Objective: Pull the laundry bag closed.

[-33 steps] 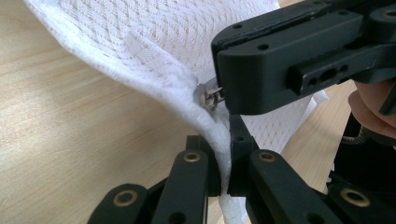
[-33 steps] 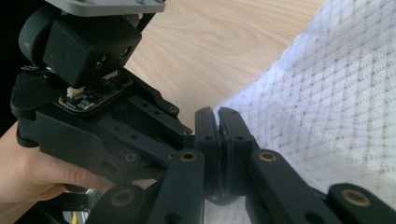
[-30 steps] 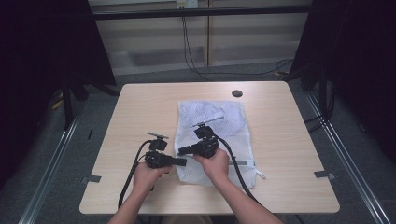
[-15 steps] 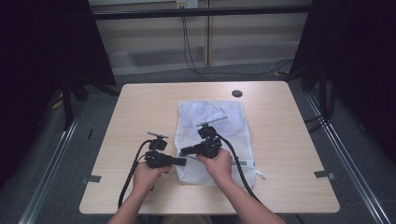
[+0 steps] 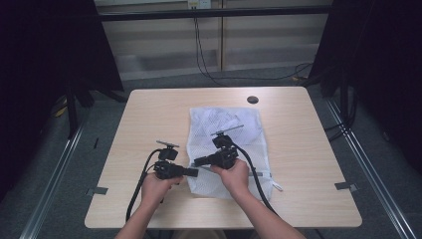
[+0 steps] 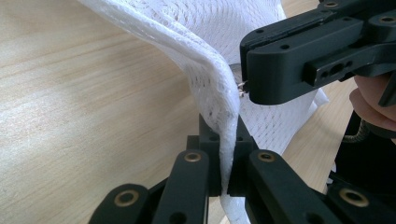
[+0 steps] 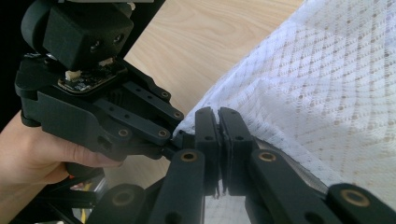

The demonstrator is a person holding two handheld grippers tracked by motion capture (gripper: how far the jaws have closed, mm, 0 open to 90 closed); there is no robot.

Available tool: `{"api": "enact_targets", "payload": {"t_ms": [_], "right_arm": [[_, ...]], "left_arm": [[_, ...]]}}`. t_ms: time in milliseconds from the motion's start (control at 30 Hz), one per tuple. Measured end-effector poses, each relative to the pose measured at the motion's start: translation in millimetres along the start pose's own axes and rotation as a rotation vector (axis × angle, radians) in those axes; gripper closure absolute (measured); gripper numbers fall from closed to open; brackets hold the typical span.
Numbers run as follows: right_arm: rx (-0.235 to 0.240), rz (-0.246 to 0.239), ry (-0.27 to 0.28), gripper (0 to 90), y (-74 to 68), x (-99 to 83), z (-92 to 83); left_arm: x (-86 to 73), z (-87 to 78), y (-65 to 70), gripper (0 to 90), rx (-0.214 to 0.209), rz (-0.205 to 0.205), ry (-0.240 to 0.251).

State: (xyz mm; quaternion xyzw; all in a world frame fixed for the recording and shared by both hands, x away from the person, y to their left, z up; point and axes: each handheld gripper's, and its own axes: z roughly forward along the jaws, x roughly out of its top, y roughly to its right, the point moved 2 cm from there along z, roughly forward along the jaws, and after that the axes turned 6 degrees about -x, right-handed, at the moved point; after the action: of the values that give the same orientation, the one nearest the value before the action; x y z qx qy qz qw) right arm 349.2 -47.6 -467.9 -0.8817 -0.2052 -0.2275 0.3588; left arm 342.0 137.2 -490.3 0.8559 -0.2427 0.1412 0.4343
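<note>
A white mesh bag (image 5: 234, 129) lies flat on the middle of the wooden table (image 5: 144, 114). Both grippers meet at its front left edge. My left gripper (image 5: 193, 172) is shut on a lifted fold of the bag's edge (image 6: 187, 28), and the mesh runs down between its jaws (image 6: 229, 163). My right gripper (image 5: 195, 161) is shut just above it on the same edge of the bag (image 7: 336, 93). A small metal piece (image 6: 242, 87) shows at its tip (image 6: 246, 70). The left gripper (image 7: 180, 133) almost touches the right gripper (image 7: 219, 135).
A round black grommet (image 5: 253, 99) sits near the table's far edge. Cables trail from both grippers over the front of the table. Metal rails (image 5: 363, 154) run along the floor on both sides, with dark curtains behind.
The right gripper has shifted slightly to the right at the bag's edge. The left gripper has stayed in place.
</note>
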Motion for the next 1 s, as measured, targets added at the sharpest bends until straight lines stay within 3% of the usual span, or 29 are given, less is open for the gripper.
{"api": "enact_targets", "payload": {"t_ms": [167, 233, 433, 567, 600, 833, 1000], "right_arm": [[-0.018, -0.008, -0.006, 87.1, 1.8, -0.8, -1.2], [-0.005, 0.005, 0.003, 87.1, 4.4, -1.5, -2.6], [-0.023, -0.005, -0.002, 87.1, 5.1, -2.5, -4.1], [-0.031, 0.010, 0.005, 87.1, 12.0, -4.3, -8.6], [-0.035, 0.011, 0.001, 87.1, 13.4, -4.7, -10.0], [-0.038, 0.010, 0.007, 87.1, 18.5, -8.0, -15.3], [-0.039, 0.005, 0.005, 87.1, 18.2, -8.6, -16.3]], "left_arm": [[0.3, -1.4, 0.0, 88.9, -0.003, -0.010, 0.014], [0.4, -1.5, 0.2, 88.9, -0.007, -0.018, 0.018], [0.6, -3.2, -0.5, 88.9, -0.001, 0.005, 0.005], [0.8, -5.9, -1.8, 88.9, -0.019, -0.031, 0.039], [0.7, -7.1, -3.5, 88.9, -0.014, -0.014, 0.023], [0.7, -5.6, -1.4, 88.9, -0.028, -0.040, 0.034], [0.4, -6.0, -1.6, 88.9, -0.028, -0.032, 0.025]]}}
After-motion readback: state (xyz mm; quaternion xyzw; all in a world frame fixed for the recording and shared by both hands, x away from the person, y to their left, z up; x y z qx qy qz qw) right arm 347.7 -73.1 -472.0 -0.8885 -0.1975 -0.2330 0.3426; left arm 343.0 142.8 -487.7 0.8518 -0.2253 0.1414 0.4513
